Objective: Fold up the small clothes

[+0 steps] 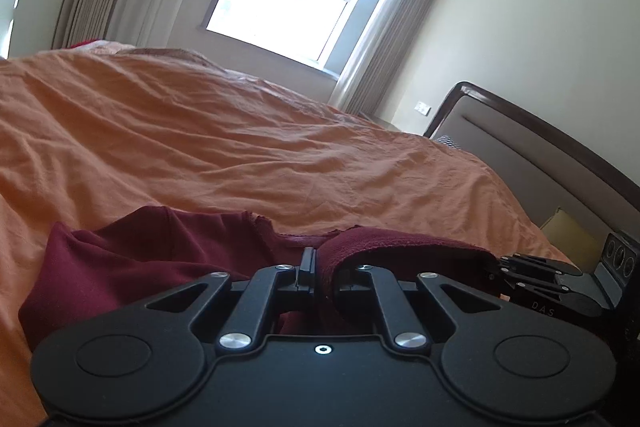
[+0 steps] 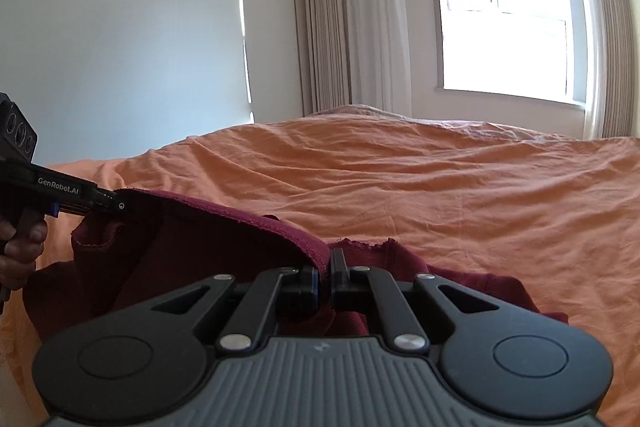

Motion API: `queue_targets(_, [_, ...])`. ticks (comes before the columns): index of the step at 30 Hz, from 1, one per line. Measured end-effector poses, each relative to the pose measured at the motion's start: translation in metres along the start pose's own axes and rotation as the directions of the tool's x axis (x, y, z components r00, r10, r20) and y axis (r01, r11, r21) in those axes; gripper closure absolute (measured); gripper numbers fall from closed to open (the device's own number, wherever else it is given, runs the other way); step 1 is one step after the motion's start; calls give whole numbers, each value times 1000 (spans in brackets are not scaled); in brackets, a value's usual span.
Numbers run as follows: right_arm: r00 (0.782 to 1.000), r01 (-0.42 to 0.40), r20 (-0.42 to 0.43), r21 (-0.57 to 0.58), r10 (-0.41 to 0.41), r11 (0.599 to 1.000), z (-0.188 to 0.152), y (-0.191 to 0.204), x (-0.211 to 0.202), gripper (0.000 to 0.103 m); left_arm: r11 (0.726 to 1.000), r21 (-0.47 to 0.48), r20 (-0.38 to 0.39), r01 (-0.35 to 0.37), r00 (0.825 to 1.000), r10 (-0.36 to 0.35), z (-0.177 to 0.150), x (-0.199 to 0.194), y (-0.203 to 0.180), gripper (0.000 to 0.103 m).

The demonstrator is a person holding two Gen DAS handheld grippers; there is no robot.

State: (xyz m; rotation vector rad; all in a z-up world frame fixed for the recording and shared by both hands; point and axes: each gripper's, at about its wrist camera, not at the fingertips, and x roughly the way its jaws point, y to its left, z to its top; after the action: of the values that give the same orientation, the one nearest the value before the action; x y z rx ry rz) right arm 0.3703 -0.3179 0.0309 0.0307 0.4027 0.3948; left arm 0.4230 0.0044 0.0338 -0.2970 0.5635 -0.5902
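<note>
A dark red garment (image 1: 140, 259) hangs between my two grippers over an orange bedsheet (image 1: 200, 147). My left gripper (image 1: 314, 263) is shut on its ribbed hem, which runs right to my right gripper (image 1: 500, 265), seen from the side and pinching the same edge. In the right wrist view the garment (image 2: 192, 247) sags below a taut top edge. My right gripper (image 2: 327, 267) is shut on that edge, and my left gripper (image 2: 118, 205), held by a hand (image 2: 20, 247), grips the far corner at the left.
The orange bedsheet (image 2: 440, 187) covers a wide bed ahead. A padded headboard (image 1: 540, 155) with a dark wood rim stands at the right. Curtains (image 2: 340, 19) and a bright window (image 2: 508, 23) lie beyond the bed. A yellowish pillow (image 1: 572, 231) sits by the headboard.
</note>
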Motion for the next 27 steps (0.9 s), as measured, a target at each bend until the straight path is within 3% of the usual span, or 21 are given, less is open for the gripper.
queue_targets(3, [999, -3, -33, 19, 4, 1000, -6, -8, 6, 95, 997, -70, -35, -16, 999, 13, -2, 20, 17, 90])
queue_targets(5, [999, -9, -40, 21, 10, 1000, -8, -11, 5, 91, 994, -101, -47, -29, 999, 25, -3, 26, 24, 79])
queue_targets(6, [999, -13, -40, 19, 14, 1000, -9, -14, 5, 82, 993, -109, -49, -32, 998, 27, -4, 27, 26, 75])
queue_targets(7, [999, -9, -45, 20, 10, 1000, -6, -14, 10, 68, 993, -109, -50, -37, 998, 32, -4, 27, 28, 66])
queue_targets(10, [999, 23, -44, 21, -22, 1000, -3, -19, 10, 41, 993, -101, -43, -67, 997, 63, -5, 25, 32, 32])
queue_targets(11, [999, 30, -45, 23, -29, 999, -3, -22, 10, 38, 991, -115, -39, -67, 997, 63, -4, 22, 35, 22])
queue_targets(13, [998, 47, -45, 26, -45, 999, -3, -26, 7, 31, 984, -170, -24, -62, 998, 59, -2, 16, 44, 15])
queue_targets(18, [999, 44, -8, -9, -44, 999, -11, -28, -18, 2, 963, -253, 9, -93, 995, 99, 6, -3, 60, 12])
queue_targets(22, [1000, -17, -12, -109, 16, 994, -20, -17, -45, 0, 980, -154, 58, -124, 989, 134, 3, -29, 50, 3])
queue_targets(27, [999, -34, -13, -210, 32, 977, -34, 2, -67, 0, 991, 47, 63, -128, 990, 125, -19, -53, 16, 1])
